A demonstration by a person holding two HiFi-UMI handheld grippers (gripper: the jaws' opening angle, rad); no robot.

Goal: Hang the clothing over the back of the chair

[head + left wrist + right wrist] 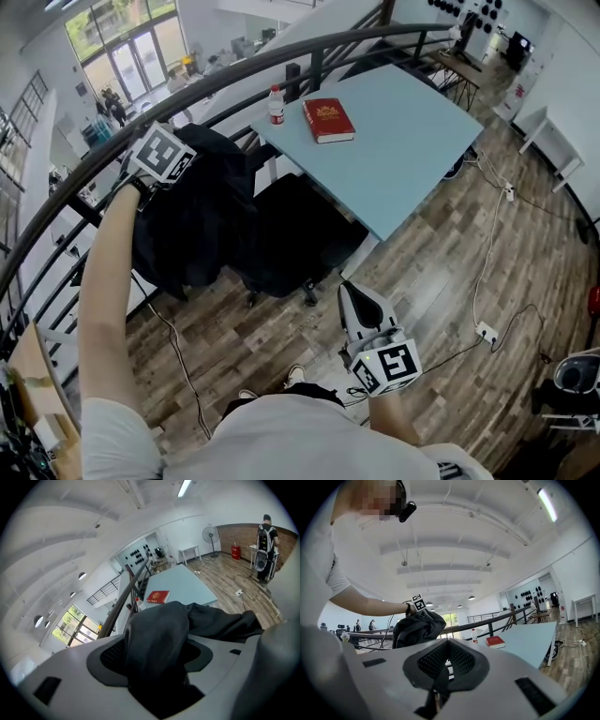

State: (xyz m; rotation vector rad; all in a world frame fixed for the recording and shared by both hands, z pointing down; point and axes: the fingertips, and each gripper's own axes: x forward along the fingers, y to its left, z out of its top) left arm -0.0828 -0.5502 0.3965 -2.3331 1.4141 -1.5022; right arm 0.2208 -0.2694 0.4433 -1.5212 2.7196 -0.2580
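A black piece of clothing (192, 220) is draped over the back of a black office chair (295, 239), hiding the backrest. My left gripper (178, 150) is at the top of the clothing. In the left gripper view its jaws stand wide apart, with a fold of the dark cloth (159, 634) lying loosely between them. My right gripper (350, 291) hangs low, near the person's body, apart from the chair. Its pads (461, 660) meet at the tip with nothing between them. The right gripper view shows the clothing (417, 629) bunched under the left gripper (417, 604).
A light blue table (403, 141) stands beside the chair, with a red book (328, 120) and a bottle (276, 105) on it. A dark curved railing (234, 75) runs behind. Cables (483, 272) lie on the wooden floor. A person (266, 541) stands far off.
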